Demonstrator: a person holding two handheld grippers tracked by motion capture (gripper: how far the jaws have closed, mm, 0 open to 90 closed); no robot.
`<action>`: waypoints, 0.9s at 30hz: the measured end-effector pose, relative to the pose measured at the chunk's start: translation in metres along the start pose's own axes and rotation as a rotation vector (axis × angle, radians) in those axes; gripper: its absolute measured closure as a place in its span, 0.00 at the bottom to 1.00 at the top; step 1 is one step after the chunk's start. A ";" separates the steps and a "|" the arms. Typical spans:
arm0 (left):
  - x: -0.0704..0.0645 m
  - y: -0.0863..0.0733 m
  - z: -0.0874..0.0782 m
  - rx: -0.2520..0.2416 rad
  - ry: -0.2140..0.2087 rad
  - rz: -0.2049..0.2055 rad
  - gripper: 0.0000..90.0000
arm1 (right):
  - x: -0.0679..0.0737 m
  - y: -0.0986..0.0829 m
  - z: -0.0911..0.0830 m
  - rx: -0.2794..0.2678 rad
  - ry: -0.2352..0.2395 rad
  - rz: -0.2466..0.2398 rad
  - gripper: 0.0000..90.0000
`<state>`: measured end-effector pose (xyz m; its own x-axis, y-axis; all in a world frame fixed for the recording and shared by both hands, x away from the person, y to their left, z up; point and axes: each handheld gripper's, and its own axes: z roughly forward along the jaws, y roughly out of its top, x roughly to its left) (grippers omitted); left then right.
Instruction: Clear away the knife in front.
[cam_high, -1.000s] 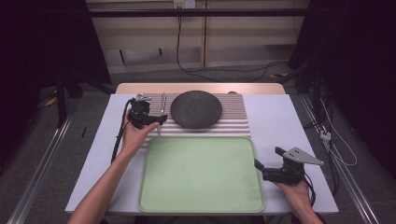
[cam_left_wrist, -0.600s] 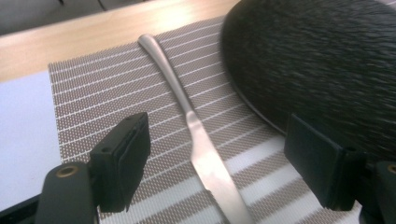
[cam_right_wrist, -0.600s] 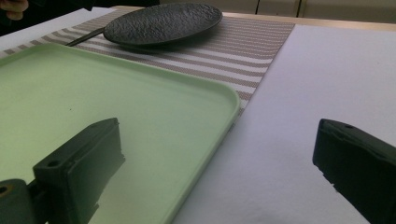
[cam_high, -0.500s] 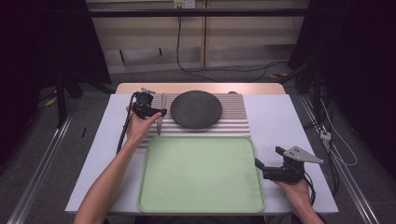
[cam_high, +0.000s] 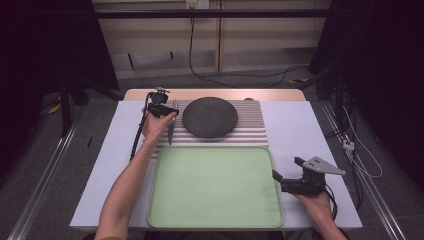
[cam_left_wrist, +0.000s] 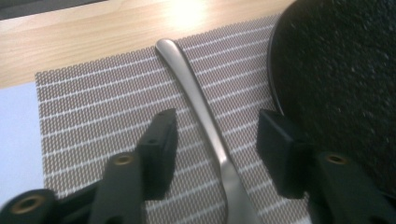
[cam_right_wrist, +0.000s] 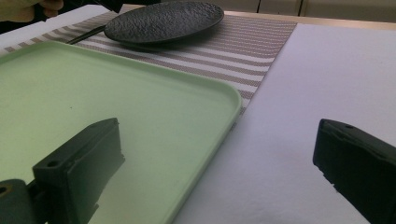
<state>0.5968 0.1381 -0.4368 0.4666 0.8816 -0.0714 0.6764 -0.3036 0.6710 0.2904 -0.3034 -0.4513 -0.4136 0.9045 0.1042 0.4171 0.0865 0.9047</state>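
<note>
Fork handle (cam_left_wrist: 201, 105) lies flat on the striped placemat (cam_left_wrist: 93, 116), just beside the rim of the dark textured plate (cam_left_wrist: 341, 70); the tines are out of sight in the left gripper view. Left gripper (cam_left_wrist: 217, 140) is released, jaws straddling the handle, not yet touching. Right gripper (cam_high: 280, 179) is also released and idle near the corner of the green tray (cam_high: 215, 185). Risks, as judged: the thin, smooth handle may slip or pivot when clenched; the jaw nearest the plate may clip the rim and nudge the plate; pinching off-centre would let the tines droop on lifting.
</note>
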 end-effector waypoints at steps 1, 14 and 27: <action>0.001 0.001 0.001 -0.005 -0.002 -0.002 0.64 | 0.000 0.000 0.000 0.000 0.000 0.000 0.02; 0.000 0.005 0.021 0.079 0.006 -0.042 0.78 | 0.000 0.000 0.000 0.004 -0.003 0.006 0.02; -0.002 0.012 0.022 0.157 0.020 -0.031 0.88 | 0.000 0.000 -0.001 0.005 0.002 0.002 0.02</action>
<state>0.6162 0.1248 -0.4447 0.4333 0.8982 -0.0745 0.7720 -0.3272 0.5449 0.2899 -0.3038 -0.4514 -0.4139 0.9040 0.1070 0.4220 0.0863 0.9025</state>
